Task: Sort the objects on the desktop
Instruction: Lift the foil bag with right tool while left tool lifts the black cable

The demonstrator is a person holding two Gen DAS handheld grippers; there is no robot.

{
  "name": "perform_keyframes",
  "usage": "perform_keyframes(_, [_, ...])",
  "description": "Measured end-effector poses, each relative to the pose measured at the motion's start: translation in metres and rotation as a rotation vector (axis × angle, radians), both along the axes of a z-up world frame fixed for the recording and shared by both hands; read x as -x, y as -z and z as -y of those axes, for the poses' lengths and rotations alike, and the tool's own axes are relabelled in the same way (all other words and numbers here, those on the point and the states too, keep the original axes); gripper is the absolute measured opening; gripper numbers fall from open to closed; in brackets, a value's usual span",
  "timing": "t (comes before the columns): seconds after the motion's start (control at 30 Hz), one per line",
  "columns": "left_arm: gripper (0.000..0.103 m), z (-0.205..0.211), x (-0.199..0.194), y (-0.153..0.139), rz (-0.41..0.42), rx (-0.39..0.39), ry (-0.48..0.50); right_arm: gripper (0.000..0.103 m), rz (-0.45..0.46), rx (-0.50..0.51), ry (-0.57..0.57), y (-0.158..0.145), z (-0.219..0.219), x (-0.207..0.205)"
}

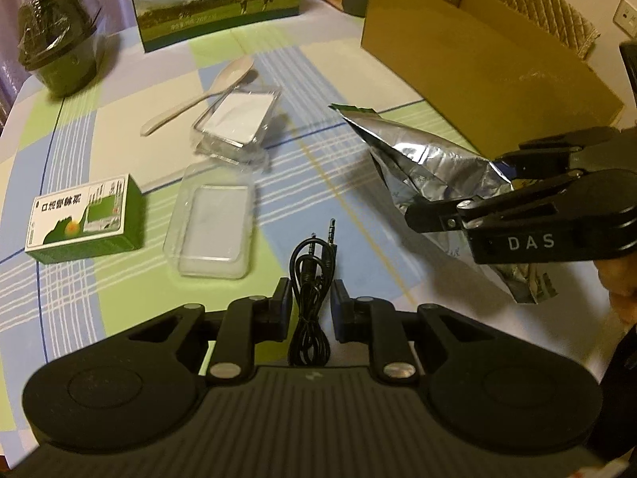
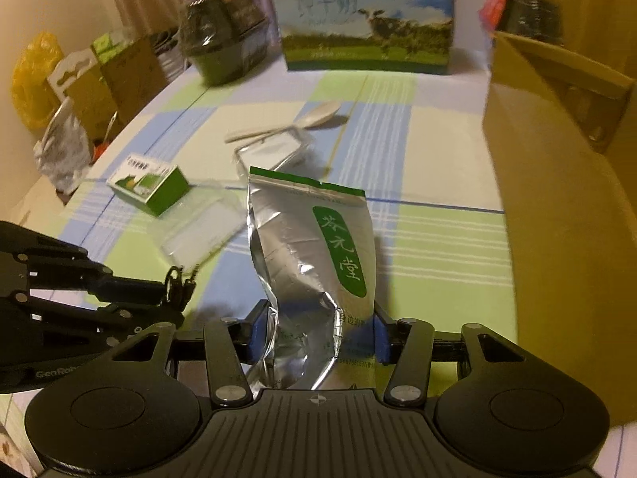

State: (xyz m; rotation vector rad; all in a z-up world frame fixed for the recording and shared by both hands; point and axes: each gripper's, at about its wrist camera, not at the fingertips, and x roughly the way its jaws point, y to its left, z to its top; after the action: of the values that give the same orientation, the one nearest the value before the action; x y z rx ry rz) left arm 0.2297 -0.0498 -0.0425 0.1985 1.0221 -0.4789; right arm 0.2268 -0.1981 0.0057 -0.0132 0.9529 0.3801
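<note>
The right gripper (image 2: 316, 332) is clamped on a foil pouch (image 2: 314, 263) and the left gripper (image 1: 309, 310) on a black cable (image 1: 310, 279), both held above the checked desk (image 2: 430, 239) beside a cardboard box (image 2: 565, 215).

Silver foil pouch (image 2: 314, 275) with green oval label, crumpled, upright at centre frame. Coiled black audio cable (image 1: 310, 275) at lower centre. Green-and-white small box (image 1: 83, 219) lying flat at left. Clear plastic tray (image 1: 215, 231) beside it, another clear case (image 1: 239, 119) above, pale spoon (image 1: 199, 97) at upper centre.
</note>
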Motion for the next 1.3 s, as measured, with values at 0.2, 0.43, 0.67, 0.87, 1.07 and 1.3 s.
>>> perform_keyframes(0.2, [0.016, 0.005, 0.003, 0.002, -0.007, 0.019, -0.005, 0.047, 0.003, -0.012, 0.019, -0.005, 0.008, 0.010])
perform_keyframes(0.43, [0.022, 0.014, 0.000, 0.022, -0.014, -0.012, 0.014, 0.047, -0.017, 0.001, 0.028, 0.002, 0.013, 0.007])
perform_keyframes(0.67, [0.027, 0.018, -0.002, 0.034, 0.024, -0.035, 0.037, 0.048, -0.017, -0.008, 0.029, 0.003, 0.015, 0.002])
perform_keyframes(0.87, [0.018, 0.024, -0.003, 0.031, 0.019, -0.030, 0.052, 0.047, -0.016, -0.014, 0.018, 0.003, 0.012, 0.000])
perform_keyframes(1.07, [0.017, 0.017, -0.003, 0.009, 0.055, 0.007, 0.010, 0.047, 0.013, -0.014, 0.021, -0.003, 0.012, 0.002])
perform_keyframes(1.3, [0.017, 0.004, -0.008, -0.010, 0.077, 0.057, -0.048, 0.047, 0.018, -0.026, 0.027, -0.005, 0.011, 0.004])
